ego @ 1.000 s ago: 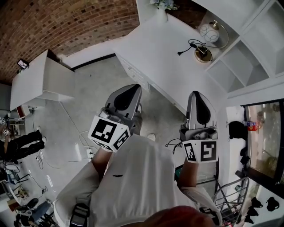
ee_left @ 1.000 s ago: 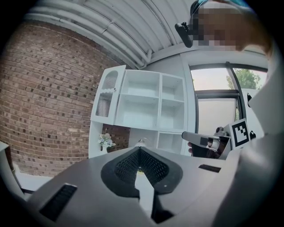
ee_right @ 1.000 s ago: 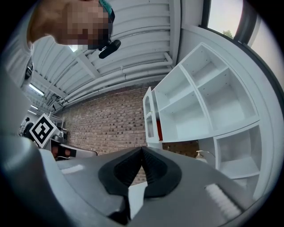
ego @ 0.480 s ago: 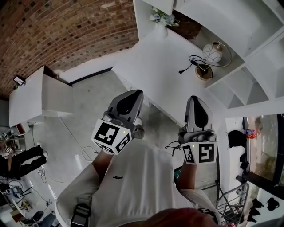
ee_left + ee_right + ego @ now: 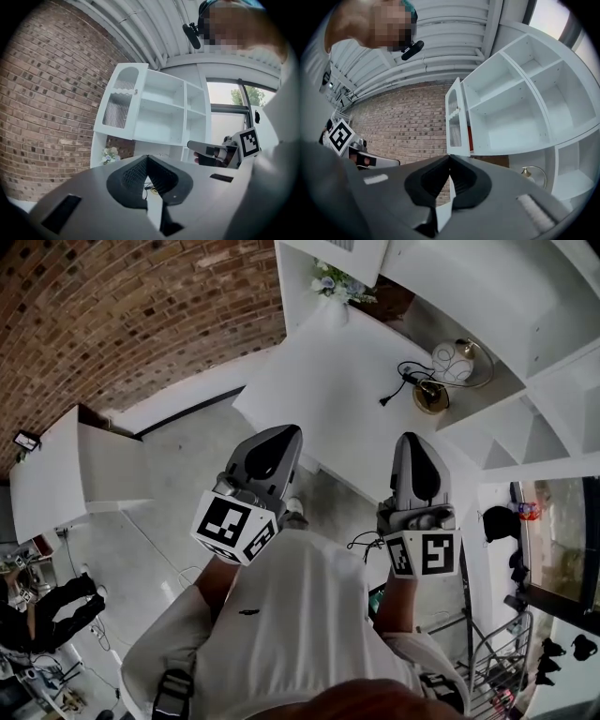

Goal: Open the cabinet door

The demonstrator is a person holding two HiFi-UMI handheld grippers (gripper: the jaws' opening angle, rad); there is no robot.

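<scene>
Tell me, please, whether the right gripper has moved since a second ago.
Yes. The right gripper has moved forward over the white counter: its tip now lies nearer the gold lamp base than it did.

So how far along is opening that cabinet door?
Looks done: the cabinet door stands swung wide, bare shelves showing. In hand: nothing; left tongs and right tongs are shut, empty, clear of it. Left: nothing visible.

The left gripper [image 5: 280,433] and right gripper [image 5: 413,440] reach forward from the person's chest [image 5: 300,615], side by side, apart; each has its jaws pressed together, empty. The left forearm [image 5: 217,583] and right forearm [image 5: 394,601] run back beside the chest.
</scene>
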